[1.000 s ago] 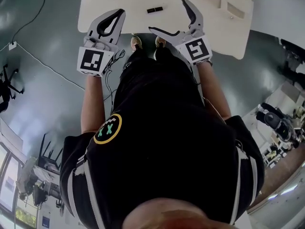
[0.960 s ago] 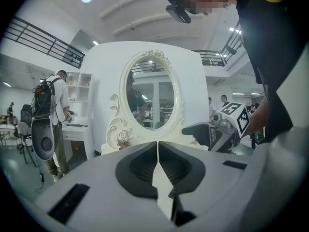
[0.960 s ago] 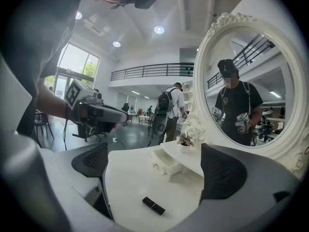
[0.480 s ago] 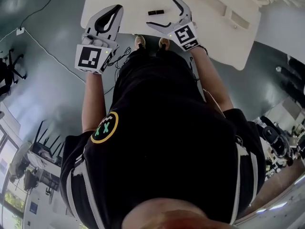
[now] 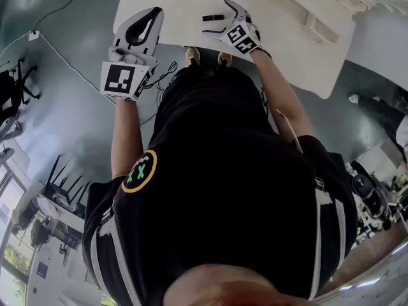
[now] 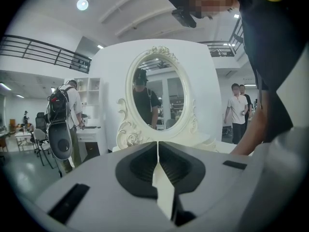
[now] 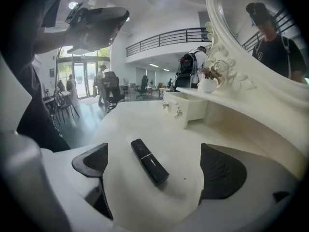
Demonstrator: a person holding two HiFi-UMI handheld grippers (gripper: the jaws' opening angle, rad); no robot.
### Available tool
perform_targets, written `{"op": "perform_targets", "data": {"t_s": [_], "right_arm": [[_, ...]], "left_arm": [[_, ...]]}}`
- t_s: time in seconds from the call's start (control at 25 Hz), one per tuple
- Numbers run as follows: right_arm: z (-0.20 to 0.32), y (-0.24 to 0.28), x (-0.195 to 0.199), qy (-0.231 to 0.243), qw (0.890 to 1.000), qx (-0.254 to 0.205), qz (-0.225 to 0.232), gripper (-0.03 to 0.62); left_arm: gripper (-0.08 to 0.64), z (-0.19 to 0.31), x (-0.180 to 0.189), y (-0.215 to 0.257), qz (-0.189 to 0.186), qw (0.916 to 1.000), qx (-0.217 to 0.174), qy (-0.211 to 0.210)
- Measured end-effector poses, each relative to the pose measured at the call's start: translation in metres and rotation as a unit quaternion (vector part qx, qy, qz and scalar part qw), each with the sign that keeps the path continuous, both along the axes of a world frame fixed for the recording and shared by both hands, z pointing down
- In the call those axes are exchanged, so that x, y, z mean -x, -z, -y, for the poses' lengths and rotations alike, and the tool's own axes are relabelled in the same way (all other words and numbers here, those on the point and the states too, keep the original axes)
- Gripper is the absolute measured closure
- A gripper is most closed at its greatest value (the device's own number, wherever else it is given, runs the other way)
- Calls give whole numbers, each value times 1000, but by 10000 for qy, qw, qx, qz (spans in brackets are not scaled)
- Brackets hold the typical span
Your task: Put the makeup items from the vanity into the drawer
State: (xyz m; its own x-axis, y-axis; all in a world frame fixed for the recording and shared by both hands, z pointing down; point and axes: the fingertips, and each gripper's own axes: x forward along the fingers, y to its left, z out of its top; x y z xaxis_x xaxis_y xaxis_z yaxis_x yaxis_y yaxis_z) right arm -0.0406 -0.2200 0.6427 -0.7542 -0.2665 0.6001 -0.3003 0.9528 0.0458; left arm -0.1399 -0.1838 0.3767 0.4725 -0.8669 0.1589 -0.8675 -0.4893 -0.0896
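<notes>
- Right gripper (image 7: pixel 155 151): jaws wide apart, empty, held low over the vanity top (image 7: pixel 118 122).
- Black lipstick tube (image 7: pixel 149 162): lies flat on the vanity top between the spread jaws, touching neither pad, angled across the gap.
- Left gripper (image 6: pixel 157 146): jaws pressed together on nothing, idle, facing the oval mirror (image 6: pixel 159 93).
- Drawer (image 7: pixel 187 108): small and white, beyond the tube; it seems pulled out, though its inside is not visible.
- Handling advice: turn the wrist so the pads meet the tube's long sides, lower until the pads flank its middle, then close gently. A round tube is likely to roll or squirt out if pinched off-centre.
</notes>
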Motion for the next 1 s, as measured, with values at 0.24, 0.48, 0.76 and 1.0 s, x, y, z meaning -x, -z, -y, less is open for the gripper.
{"op": "perform_targets", "data": {"t_s": [0.24,0.48,0.76,1.0], "right_arm": [[7,-11,2,38,9993,306,-232,3],[4,-16,-1,366,9982,153,-439,57],[-14,-7,0,1055,9930,-3,-540,312],[-26,-9,2,1266,9893,-198,-696,474]], "left_arm": [[532,2,-3,0,6,10000,-11,37],[532,7,-4,-2,-2,10000,-18,34],[532,9,-4,3,-4,10000,-73,50],[532,8,-8,3,66,9999,-74,-70]]}}
